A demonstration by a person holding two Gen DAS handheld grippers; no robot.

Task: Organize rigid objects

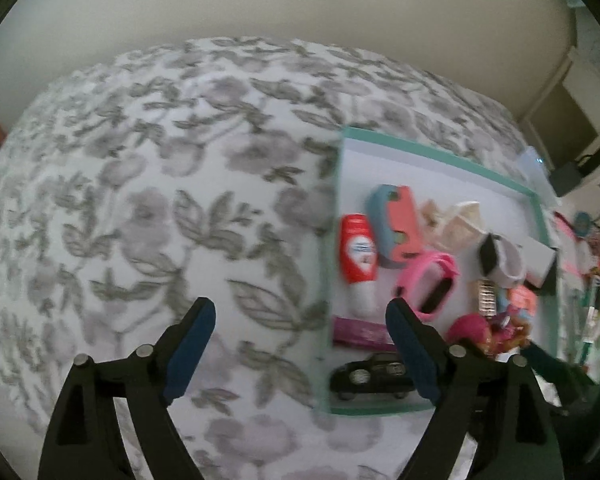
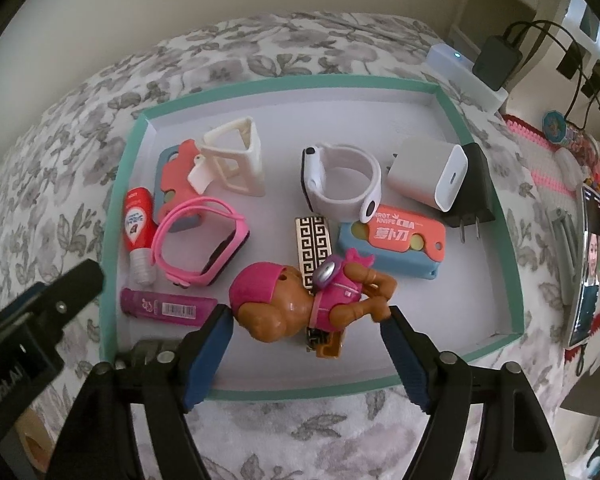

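A teal-rimmed tray (image 2: 512, 240) lies on the floral bed and holds several small objects. A brown and pink toy dog (image 2: 300, 300) lies at its front, between the fingers of my open right gripper (image 2: 306, 354), which hovers just above the tray's front edge. Also inside are a pink watch (image 2: 198, 240), a white watch (image 2: 340, 178), a white charger (image 2: 430, 174), a red tube (image 2: 138, 226) and a purple lighter (image 2: 168, 306). My left gripper (image 1: 300, 350) is open and empty over the bedspread, left of the tray (image 1: 380, 138). A black toy car (image 1: 374, 376) sits in the tray's near corner.
The floral bedspread (image 1: 160, 200) stretches wide to the left of the tray. A phone (image 2: 588, 256) and small clutter lie on the bed right of the tray. A white power strip (image 2: 466, 70) with black plugs sits behind it.
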